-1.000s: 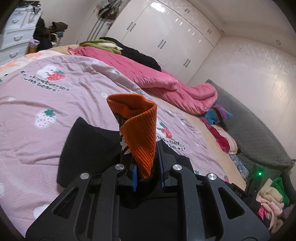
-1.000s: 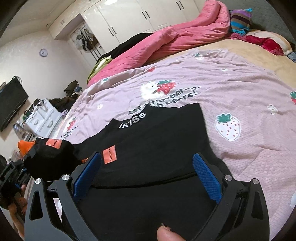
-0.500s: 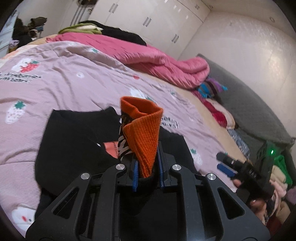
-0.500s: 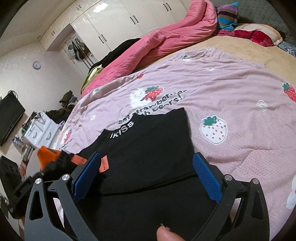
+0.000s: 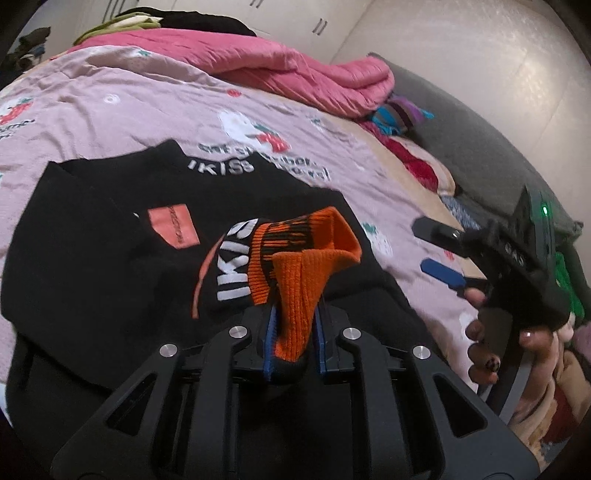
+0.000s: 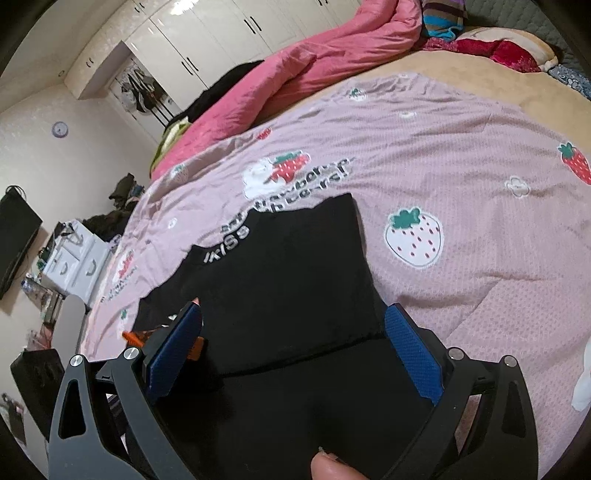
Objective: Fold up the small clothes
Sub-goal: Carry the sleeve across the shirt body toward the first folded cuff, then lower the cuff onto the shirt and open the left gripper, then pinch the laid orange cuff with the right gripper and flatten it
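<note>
A small black sweater (image 5: 110, 258) with white "IKISS" lettering and an orange patch lies on the pink strawberry blanket (image 5: 110, 110). My left gripper (image 5: 294, 332) is shut on its orange ribbed cuff (image 5: 299, 295), holding the sleeve over the sweater's body. The sweater also shows in the right wrist view (image 6: 295, 277). My right gripper (image 6: 291, 354) is open and empty just above the sweater's lower part; it also shows at the right of the left wrist view (image 5: 439, 251).
A pink duvet (image 5: 295, 74) is bunched along the far side of the bed. Striped and red clothes (image 5: 399, 122) lie by the grey headboard (image 5: 480, 147). White wardrobes (image 6: 221, 33) and a white dresser (image 6: 77, 262) stand beyond the bed.
My left gripper has carried the orange cuff right, across the sweater's body, and lowered it. The right gripper has stayed open over the sweater's lower part.
</note>
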The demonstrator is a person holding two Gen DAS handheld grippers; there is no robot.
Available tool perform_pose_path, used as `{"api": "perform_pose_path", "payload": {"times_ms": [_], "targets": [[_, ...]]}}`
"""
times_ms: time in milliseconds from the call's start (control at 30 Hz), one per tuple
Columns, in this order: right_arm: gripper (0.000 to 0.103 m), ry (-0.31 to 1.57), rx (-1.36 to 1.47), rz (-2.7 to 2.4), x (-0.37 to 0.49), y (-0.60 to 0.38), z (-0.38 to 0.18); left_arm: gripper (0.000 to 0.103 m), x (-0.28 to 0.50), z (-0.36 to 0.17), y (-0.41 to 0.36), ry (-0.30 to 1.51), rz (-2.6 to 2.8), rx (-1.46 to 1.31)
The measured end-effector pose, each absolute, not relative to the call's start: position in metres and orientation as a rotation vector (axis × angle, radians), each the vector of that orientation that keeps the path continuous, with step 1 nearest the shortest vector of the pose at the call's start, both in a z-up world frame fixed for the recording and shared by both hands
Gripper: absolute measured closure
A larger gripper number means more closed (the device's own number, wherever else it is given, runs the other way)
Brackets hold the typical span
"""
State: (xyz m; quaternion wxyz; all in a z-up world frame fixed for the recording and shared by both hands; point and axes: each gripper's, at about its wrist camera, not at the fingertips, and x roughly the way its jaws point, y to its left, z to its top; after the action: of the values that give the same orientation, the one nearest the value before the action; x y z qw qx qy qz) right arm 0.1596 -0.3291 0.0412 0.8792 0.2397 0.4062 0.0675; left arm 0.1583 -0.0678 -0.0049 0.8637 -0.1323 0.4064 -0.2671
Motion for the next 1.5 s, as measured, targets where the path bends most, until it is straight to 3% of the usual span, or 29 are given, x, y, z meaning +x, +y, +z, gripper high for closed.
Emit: {"api": "perform_pose_path", "payload": {"times_ms": [233, 300, 367, 700, 733, 800, 900, 967, 1033, 1500], "targets": [[0.004, 0.896, 0.468, 0.139, 0.156, -0.322, 0.027, 0.072, 0.151, -0.014, -0.08, 0.927, -0.612, -0.242], [0.004, 0.909, 0.46, 0.147, 0.154, -0.32, 0.023, 0.056, 0.151, -0.014, -0.081, 0.956, -0.642, -0.247], [0.004, 0.914, 0.454, 0.161, 0.152, -0.317, 0.023, 0.049, 0.15, -0.012, -0.079, 0.966, -0.655, -0.253], [0.005, 0.976, 0.437, 0.298, 0.134, -0.284, 0.008, 0.032, 0.187, 0.024, -0.027, 0.879, -0.462, -0.229], [0.008, 0.989, 0.448, 0.324, 0.132, -0.278, 0.004, 0.031, 0.193, 0.027, -0.023, 0.869, -0.436, -0.219], [0.025, 1.02, 0.453, 0.347, 0.132, -0.267, -0.003, 0.027, 0.209, 0.028, -0.013, 0.853, -0.362, -0.181], [0.056, 1.049, 0.426, 0.352, 0.134, -0.251, -0.013, 0.027, 0.225, 0.026, 0.004, 0.843, -0.284, -0.159], [0.082, 1.043, 0.39, 0.341, 0.134, -0.242, -0.017, 0.027, 0.23, 0.023, 0.02, 0.856, -0.266, -0.211], [0.095, 1.022, 0.356, 0.358, 0.133, -0.234, -0.014, 0.027, 0.233, 0.026, 0.032, 0.858, -0.257, -0.246], [0.097, 0.605, -0.004, 0.452, 0.172, -0.2, 0.117, 0.027, 0.235, 0.048, 0.093, 0.77, -0.147, -0.379]]}}
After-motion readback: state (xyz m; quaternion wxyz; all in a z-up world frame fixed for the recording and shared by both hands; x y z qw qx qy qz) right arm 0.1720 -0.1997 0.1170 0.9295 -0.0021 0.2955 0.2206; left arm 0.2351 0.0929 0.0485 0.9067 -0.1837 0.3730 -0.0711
